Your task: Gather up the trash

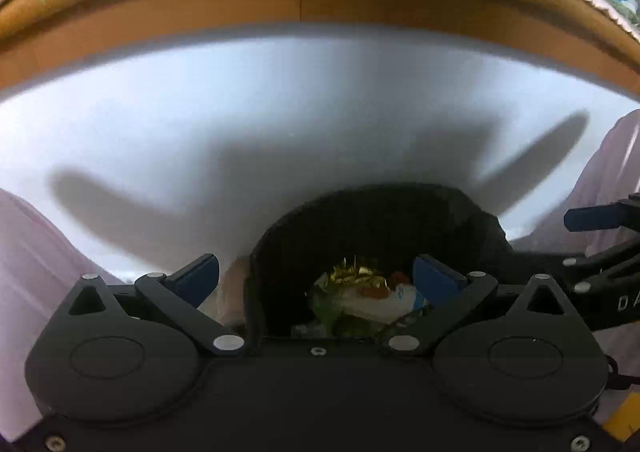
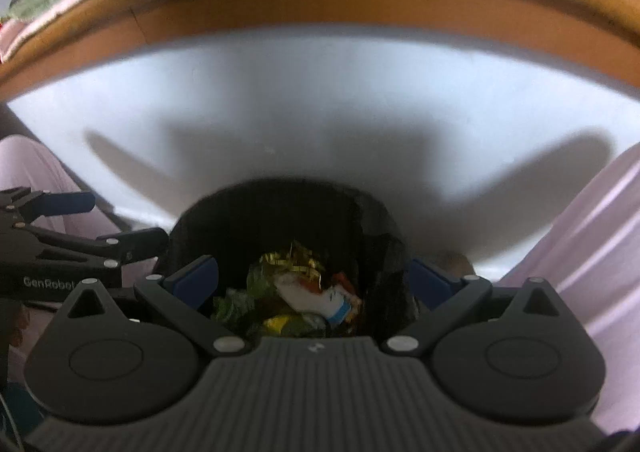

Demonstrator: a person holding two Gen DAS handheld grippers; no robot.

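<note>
Both grippers, left (image 1: 316,276) and right (image 2: 314,278), hover with fingers spread wide and empty over a black bin (image 2: 280,211) at lower centre, crumpled wrappers (image 2: 304,292) piled inside.

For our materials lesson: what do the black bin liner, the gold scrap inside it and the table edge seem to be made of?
Black bin liner: probably thin plastic film, dull, with a crumpled, sagging rim.
Gold scrap: likely metallic foil, shiny, sharply creased and glinting.
Table edge: looks like wood or wood veneer, warm brown and smooth, with a visible seam; blur leaves it open.
</note>
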